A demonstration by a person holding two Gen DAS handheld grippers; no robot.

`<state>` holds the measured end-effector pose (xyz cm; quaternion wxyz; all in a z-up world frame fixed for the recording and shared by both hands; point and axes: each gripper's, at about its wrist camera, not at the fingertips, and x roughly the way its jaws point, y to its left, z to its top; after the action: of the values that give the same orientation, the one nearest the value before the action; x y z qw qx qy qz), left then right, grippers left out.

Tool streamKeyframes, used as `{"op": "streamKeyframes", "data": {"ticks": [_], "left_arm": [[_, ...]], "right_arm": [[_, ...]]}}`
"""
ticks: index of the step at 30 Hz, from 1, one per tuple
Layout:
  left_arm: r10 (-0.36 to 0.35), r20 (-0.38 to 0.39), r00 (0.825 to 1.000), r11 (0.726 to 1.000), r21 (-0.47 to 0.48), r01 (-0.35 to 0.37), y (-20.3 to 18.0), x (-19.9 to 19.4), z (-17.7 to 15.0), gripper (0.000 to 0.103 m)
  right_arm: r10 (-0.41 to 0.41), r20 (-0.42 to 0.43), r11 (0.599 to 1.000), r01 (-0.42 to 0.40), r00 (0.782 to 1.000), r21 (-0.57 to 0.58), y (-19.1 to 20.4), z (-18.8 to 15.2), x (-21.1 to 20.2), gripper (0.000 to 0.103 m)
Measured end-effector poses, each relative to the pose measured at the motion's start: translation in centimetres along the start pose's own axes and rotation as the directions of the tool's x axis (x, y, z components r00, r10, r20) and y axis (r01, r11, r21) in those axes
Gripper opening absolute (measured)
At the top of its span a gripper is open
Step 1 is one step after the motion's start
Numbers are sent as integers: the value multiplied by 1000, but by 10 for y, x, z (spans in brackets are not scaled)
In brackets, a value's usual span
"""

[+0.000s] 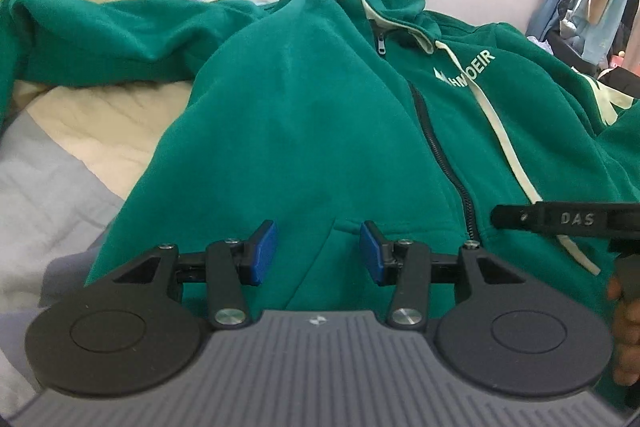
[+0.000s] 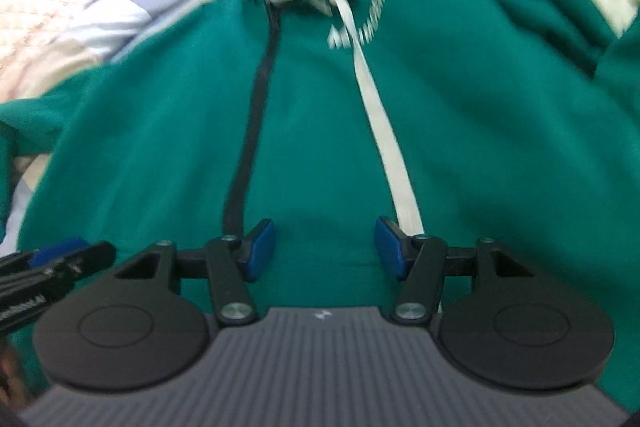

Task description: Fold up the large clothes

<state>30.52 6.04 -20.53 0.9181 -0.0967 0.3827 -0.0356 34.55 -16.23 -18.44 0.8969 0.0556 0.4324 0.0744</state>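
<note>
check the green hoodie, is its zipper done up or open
Done up: on the green hoodie the dark zipper runs closed to the pull at the collar.

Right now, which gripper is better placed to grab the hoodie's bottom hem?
Probably left: the left gripper stands open right over the pocket edge of the green hoodie; the right gripper, open too, faces plain mid-front fabric.

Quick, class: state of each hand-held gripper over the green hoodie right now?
Left hand-held gripper: open, holding nothing, above the green hoodie.
Right hand-held gripper: open, holding nothing.
</note>
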Motion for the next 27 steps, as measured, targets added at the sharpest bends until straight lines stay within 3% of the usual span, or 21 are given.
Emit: {"op": "streamKeyframes", "data": {"ticks": [10, 16, 22, 27], "left_arm": [[-16, -8, 1000, 1000, 9, 16, 0, 1, -4, 52], [-35, 12, 999, 999, -4, 35, 3, -8, -5, 52], [-57, 48, 997, 998, -13, 58, 0, -25, -8, 55], [-65, 65, 996, 998, -9, 66, -1, -38, -14, 56]], "right_arm": [[-35, -5, 998, 35, 999, -43, 7, -4, 7, 58], [-8, -7, 999, 9, 1000, 53, -4, -1, -8, 58], [-45, 69, 995, 38, 997, 90, -19, 3, -38, 58], [-39, 146, 989, 17, 989, 145, -43, 23, -68, 58]]}}
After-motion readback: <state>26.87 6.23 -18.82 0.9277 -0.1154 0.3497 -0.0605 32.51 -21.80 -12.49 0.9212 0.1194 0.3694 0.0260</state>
